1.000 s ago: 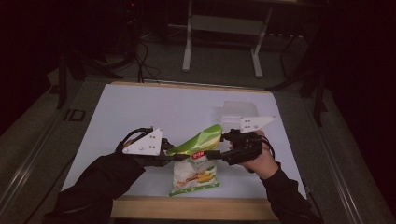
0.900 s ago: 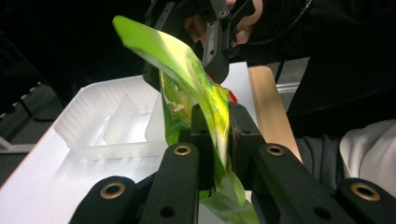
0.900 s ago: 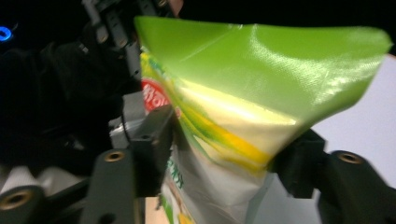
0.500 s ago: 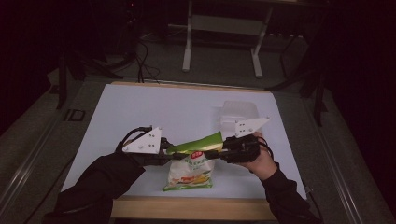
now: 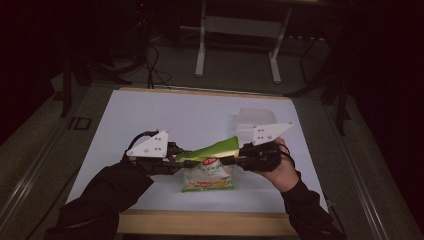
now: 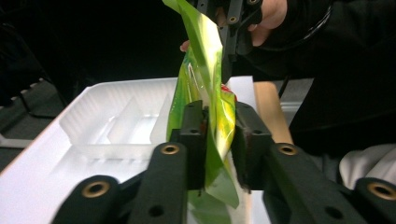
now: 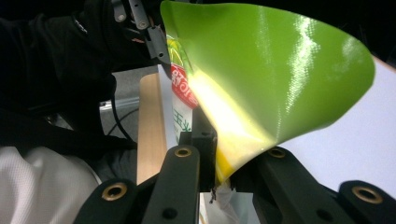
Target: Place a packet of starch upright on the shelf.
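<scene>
snack bag point(image 5: 207, 169), green and glossy, hangs above the near middle of the white surface point(image 5: 165, 117), stretched between both tools with its printed face toward the near edge. a clear plastic tray point(image 5: 254, 120) sits farther back on the right. the left tool point(image 5: 172, 161) is clamped on the bag's left top edge; the right tool point(image 5: 239, 155) is clamped on its right top edge, where the green flap curls upward.
</scene>
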The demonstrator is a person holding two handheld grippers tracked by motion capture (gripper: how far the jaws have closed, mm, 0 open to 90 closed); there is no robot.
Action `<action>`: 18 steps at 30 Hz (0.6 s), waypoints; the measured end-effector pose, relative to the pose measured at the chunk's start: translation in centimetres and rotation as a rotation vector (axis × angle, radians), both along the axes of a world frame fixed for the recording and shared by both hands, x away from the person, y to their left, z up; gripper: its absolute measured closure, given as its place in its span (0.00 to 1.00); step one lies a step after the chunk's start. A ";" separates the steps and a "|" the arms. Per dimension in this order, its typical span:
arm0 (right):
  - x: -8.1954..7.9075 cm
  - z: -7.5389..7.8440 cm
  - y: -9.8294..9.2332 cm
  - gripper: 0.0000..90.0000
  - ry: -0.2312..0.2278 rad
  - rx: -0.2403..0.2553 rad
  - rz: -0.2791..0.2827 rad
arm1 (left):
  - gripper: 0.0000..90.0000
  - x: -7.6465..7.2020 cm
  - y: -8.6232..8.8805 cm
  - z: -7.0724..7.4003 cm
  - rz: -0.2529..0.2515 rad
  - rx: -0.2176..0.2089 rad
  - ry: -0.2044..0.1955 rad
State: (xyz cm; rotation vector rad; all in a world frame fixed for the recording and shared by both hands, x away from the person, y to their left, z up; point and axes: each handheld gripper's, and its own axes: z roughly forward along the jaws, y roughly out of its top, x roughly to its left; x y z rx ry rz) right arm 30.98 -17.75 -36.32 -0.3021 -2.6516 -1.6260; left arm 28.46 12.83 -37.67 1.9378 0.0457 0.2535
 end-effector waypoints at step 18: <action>0.3 4.2 -4.0 0.93 -0.077 0.086 -0.073 | 0.16 0.9 2.1 -1.3 0.193 -0.172 0.069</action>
